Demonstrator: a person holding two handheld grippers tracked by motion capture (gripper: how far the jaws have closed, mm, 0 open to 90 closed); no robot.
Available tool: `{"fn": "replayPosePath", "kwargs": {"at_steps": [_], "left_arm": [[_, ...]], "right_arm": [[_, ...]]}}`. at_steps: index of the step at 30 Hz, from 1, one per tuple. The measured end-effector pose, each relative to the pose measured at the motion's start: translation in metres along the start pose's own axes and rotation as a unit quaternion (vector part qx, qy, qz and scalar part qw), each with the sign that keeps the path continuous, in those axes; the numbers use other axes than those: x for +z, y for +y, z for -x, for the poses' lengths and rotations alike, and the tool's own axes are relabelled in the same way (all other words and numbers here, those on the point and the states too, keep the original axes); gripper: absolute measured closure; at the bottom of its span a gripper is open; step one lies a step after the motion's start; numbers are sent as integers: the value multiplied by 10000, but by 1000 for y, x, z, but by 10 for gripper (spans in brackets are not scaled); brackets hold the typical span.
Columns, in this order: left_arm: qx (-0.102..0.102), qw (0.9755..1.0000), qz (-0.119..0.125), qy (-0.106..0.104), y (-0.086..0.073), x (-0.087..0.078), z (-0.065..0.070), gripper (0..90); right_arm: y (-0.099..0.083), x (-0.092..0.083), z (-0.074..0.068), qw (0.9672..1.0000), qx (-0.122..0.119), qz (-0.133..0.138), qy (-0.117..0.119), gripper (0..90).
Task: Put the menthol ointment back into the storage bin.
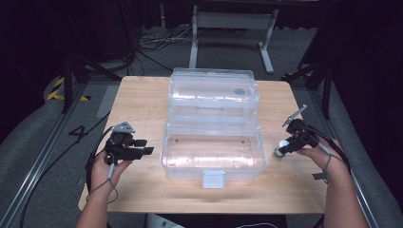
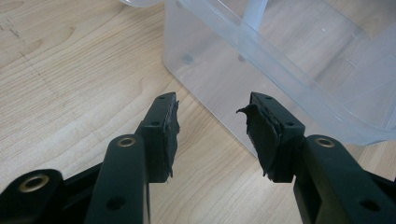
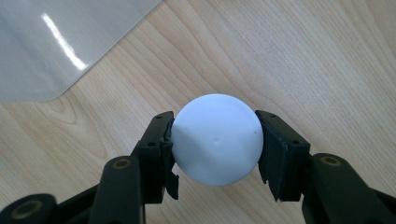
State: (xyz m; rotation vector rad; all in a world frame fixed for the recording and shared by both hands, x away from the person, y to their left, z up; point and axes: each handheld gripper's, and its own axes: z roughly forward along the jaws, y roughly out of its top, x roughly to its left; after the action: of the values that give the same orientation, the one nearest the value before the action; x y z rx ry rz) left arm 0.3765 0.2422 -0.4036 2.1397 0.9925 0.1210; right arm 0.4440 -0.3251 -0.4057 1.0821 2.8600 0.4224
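Note:
A clear plastic box [image 1: 167,159] stands open in the middle of the wooden table [image 1: 138,102], its lid [image 1: 214,92] folded back behind it. My right gripper [image 1: 284,147] is to the right of the box, low over the table, shut on a white ball [image 1: 283,143]. In the right gripper view the ball [image 3: 215,140] sits between both pads of the right gripper [image 3: 215,128], just above the wood. My left gripper [image 1: 147,147] hangs open to the left of the box. In the left gripper view my left gripper [image 2: 212,105] holds nothing and points at the box wall [image 2: 224,79].
A white latch [image 1: 213,179] hangs off the box's front wall. A small dark round spot [image 1: 240,91] shows on the lid. Cables [image 1: 157,42] and a metal frame [image 1: 233,23] lie on the floor behind the table.

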Motion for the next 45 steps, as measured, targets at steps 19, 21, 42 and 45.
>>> {"fn": "replayPosePath", "kwargs": {"at_steps": [19,21,42,45], "left_arm": [[-88,9999,-62,65,-8,-5,0,537],[-99,9999,-73,67,-8,-6,0,537],[-125,9998,-92,102,-9,-5,-1,534],[-124,9998,-94,101,-9,-5,-1,534]], "right_arm": [[10,-35,-15,9994,-205,258,-54,505],[10,-40,-17,9993,-204,303,-56,505],[9,-69,-38,9971,-476,581,-129,506],[9,-72,-40,9971,-496,563,-148,506]]}}
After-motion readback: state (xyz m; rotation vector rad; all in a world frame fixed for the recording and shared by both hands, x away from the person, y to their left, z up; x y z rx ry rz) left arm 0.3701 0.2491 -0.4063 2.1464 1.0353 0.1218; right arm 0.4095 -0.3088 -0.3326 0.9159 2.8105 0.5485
